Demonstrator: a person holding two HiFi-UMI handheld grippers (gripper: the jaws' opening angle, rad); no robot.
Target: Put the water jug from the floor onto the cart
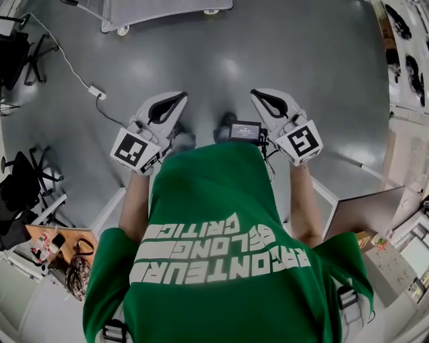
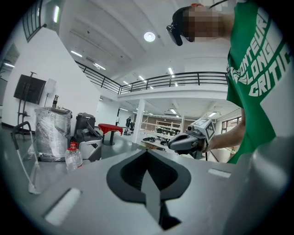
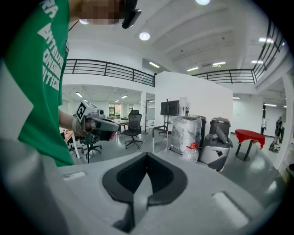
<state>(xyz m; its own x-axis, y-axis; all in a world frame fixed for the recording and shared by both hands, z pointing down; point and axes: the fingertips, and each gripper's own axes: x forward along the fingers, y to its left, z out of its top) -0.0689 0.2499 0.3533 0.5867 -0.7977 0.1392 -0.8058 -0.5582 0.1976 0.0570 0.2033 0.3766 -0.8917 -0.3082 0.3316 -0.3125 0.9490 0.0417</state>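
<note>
Two grippers are held out in front of a person in a green shirt, over a bare grey floor [image 1: 221,60]. The left gripper [image 1: 179,97] has its jaws pressed together with nothing between them. The right gripper [image 1: 257,94] is likewise closed and empty.

The water jug [image 2: 73,158] stands upright on the floor, well apart from both grippers. It is clear plastic with a red cap, just beside a plastic-wrapped bin [image 2: 51,133] and a dark grey machine [image 2: 89,137].

A wheeled frame [image 1: 161,10] at the top edge of the head view may be the cart.

How full the jug is cannot be told. If full, it would likely be heavy, with smooth, slippery walls that give under pressure. The stiffer neck below the cap looks the safest hold, perhaps with the second gripper steadying the body.
</note>
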